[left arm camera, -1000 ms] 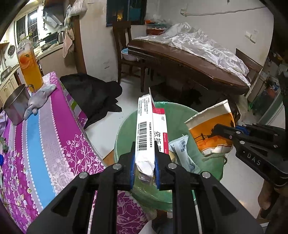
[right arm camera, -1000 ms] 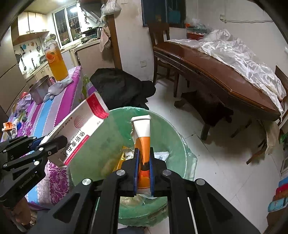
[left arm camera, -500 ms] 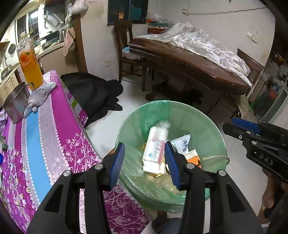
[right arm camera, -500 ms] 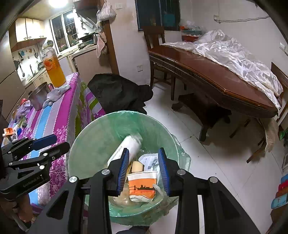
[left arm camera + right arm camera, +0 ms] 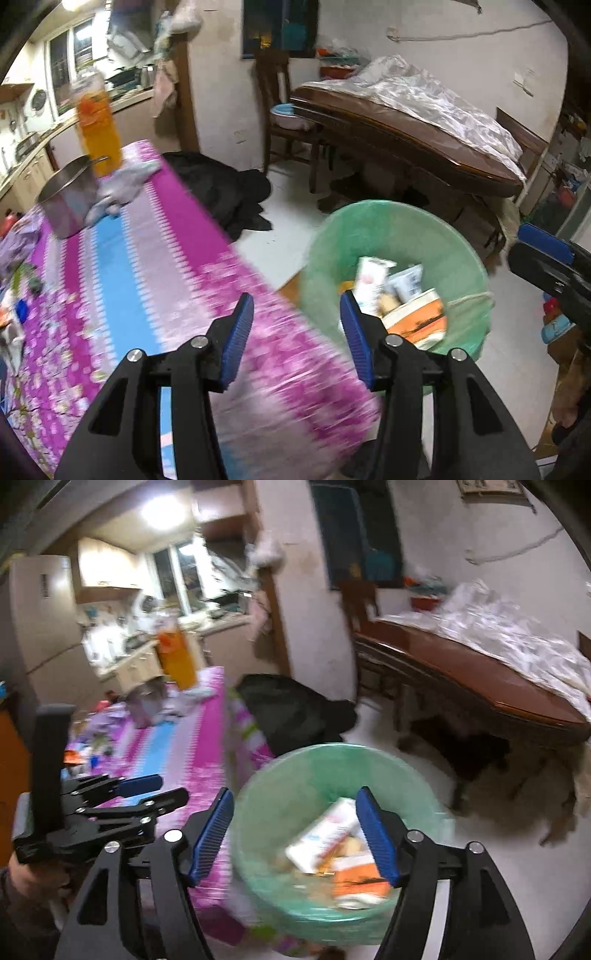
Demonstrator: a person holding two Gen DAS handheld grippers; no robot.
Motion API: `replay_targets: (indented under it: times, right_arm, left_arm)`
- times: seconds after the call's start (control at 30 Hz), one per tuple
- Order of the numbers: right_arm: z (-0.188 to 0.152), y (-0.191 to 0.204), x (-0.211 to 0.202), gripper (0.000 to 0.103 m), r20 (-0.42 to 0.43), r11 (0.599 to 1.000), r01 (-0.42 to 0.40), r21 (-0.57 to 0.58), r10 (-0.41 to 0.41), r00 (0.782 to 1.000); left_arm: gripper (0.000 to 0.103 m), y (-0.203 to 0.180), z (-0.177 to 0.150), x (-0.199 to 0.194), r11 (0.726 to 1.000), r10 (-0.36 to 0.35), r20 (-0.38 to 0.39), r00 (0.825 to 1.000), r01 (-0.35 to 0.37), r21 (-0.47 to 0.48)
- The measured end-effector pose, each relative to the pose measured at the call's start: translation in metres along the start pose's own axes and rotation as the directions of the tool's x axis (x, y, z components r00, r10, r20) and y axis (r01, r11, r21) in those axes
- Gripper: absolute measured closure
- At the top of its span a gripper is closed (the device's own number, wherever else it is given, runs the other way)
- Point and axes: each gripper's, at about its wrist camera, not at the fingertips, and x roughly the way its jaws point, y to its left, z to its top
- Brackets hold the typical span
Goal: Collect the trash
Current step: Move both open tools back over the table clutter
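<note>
A green-lined trash bin (image 5: 391, 229) stands on the floor beside the purple-clothed table (image 5: 140, 266); it also shows in the right wrist view (image 5: 295, 775). Inside lie a white and red carton (image 5: 371, 284) (image 5: 325, 834), an orange and white paper cup (image 5: 417, 321) (image 5: 362, 882) and a small packet (image 5: 408, 282). My left gripper (image 5: 297, 339) is open and empty, over the table edge left of the bin. My right gripper (image 5: 295, 834) is open and empty above the bin. The left gripper shows in the right wrist view (image 5: 147, 794); one finger of the right gripper shows at the right edge of the left wrist view.
On the table stand a steel pot (image 5: 68, 203), a grey cloth (image 5: 118, 188) and an orange drink bottle (image 5: 98, 129). Black cloth (image 5: 221, 192) lies on the floor. A brown wooden table (image 5: 406, 147) with plastic sheeting and a chair (image 5: 284, 110) stand behind.
A second ago each gripper held trash over the bin; both opened and the carton and cup dropped in. Since then both grippers swing left, toward the table, with jaws wider.
</note>
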Motion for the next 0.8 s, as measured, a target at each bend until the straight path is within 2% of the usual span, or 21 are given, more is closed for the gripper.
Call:
replay_targets:
  times: [0.2, 0.33, 0.43, 0.47, 0.53, 0.6, 0.73, 0.77, 0.8]
  right_arm:
    - [-0.009, 0.077, 0.023, 0.028, -0.043, 0.983, -0.160, -0.085, 0.157, 0.987]
    - [-0.009, 0.128, 0.040, 0.027, -0.082, 0.963, -0.237, -0.132, 0.227, 0.970]
    - [-0.011, 0.165, 0.050, 0.023, -0.108, 0.944, -0.287, -0.161, 0.272, 0.956]
    - [-0.012, 0.175, 0.054, 0.022, -0.118, 0.938, -0.302, -0.170, 0.285, 0.951]
    - [-0.014, 0.201, 0.064, 0.022, -0.147, 0.920, -0.342, -0.188, 0.318, 0.936]
    - [-0.017, 0.227, 0.073, 0.020, -0.170, 0.903, -0.374, -0.210, 0.343, 0.924]
    - [-0.021, 0.273, 0.092, 0.019, -0.215, 0.871, -0.431, -0.237, 0.386, 0.897]
    - [-0.023, 0.286, 0.096, 0.019, -0.229, 0.861, -0.445, -0.244, 0.395, 0.890]
    - [-0.024, 0.297, 0.102, 0.019, -0.238, 0.855, -0.454, -0.249, 0.401, 0.885]
  left_arm:
    - [0.049, 0.096, -0.034, -0.037, 0.990, 0.120, 0.027, 0.992, -0.118, -0.072]
    - [0.046, 0.187, -0.066, -0.063, 0.960, 0.236, -0.002, 0.972, -0.233, -0.158]
    - [0.044, 0.270, -0.096, -0.091, 0.916, 0.336, -0.044, 0.941, -0.337, -0.219]
    - [0.037, 0.288, -0.102, -0.098, 0.907, 0.355, -0.049, 0.934, -0.357, -0.224]
    - [0.033, 0.333, -0.121, -0.114, 0.880, 0.416, -0.060, 0.907, -0.418, -0.226]
    - [0.026, 0.369, -0.135, -0.123, 0.865, 0.446, -0.077, 0.892, -0.451, -0.220]
    - [0.024, 0.413, -0.150, -0.118, 0.879, 0.423, -0.120, 0.898, -0.439, -0.184]
    - [0.024, 0.416, -0.152, -0.117, 0.887, 0.414, -0.117, 0.903, -0.429, -0.169]
    - [0.024, 0.416, -0.151, -0.115, 0.902, 0.391, -0.107, 0.914, -0.403, -0.155]
